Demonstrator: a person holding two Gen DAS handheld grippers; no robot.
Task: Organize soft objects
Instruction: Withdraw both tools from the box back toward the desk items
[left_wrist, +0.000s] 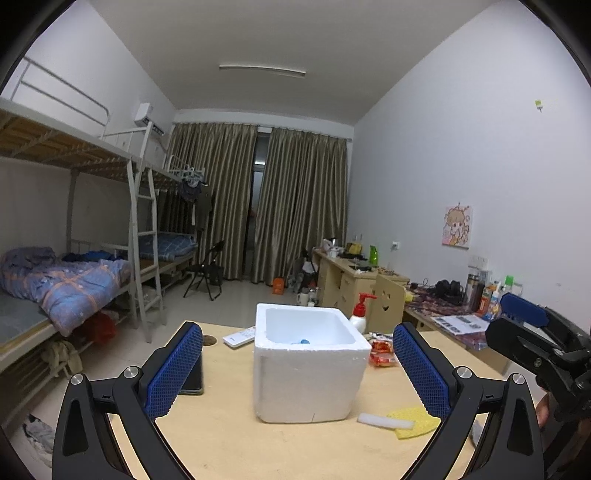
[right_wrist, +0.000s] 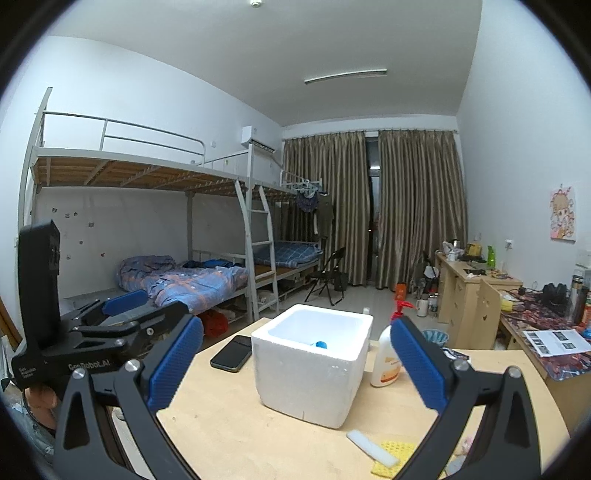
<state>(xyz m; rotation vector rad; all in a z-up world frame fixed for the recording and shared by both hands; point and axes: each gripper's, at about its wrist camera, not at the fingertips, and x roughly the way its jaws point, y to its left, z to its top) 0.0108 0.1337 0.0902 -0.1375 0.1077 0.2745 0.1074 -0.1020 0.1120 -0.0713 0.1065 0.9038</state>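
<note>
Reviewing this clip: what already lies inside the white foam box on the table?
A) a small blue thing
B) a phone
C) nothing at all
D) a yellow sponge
A: a small blue thing shows on the bottom of the foam box, while the yellow sponge and the phone lie outside it on the table.

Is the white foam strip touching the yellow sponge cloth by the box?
Touching. The right wrist view shows the white foam strip lying across the yellow sponge cloth, overlapping its edge with no gap.
</note>
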